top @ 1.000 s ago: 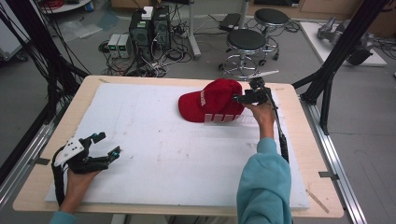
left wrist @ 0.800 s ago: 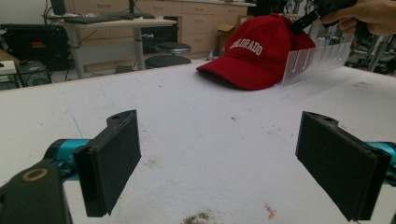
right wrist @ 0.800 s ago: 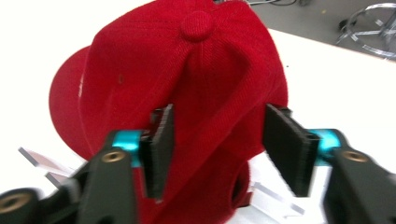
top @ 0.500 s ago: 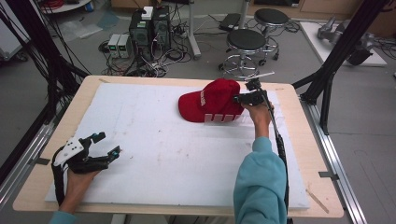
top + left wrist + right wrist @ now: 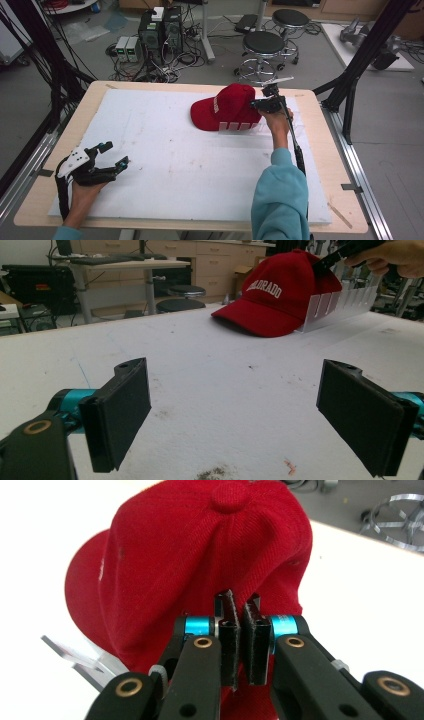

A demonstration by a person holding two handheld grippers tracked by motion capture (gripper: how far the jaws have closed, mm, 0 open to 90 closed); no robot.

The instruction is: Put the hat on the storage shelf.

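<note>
The right claw [image 5: 239,645] has just been closing, and its jaws now stand nearly together at the back of the red cap [image 5: 227,106], with a fold of the cap's cloth pinched between the pads. A second ago, in the high view, the same claw was at the cap's rear edge with its jaws apart; since then the hand has hardly shifted, so the change is the grip itself and not a move across the counter [image 5: 320,165]. The cap sits toward the far right of the white mat [image 5: 165,165] that covers the counter, its brim pointing left and its back resting against a clear plastic stand [image 5: 340,305] with upright slats. From the left claw's view the white lettering on the cap's front is plain, and the right hand [image 5: 395,255] reaches in at the top of the crown's rear. The left claw [image 5: 112,155] rests at the near left corner of the mat, well apart from the cap, its jaws wide and nothing between them. With the cloth now caught, the cap looks ready to be lifted or dragged off the stand; the hold is on a thin fold only, so a quick pull may let it slip.
</note>
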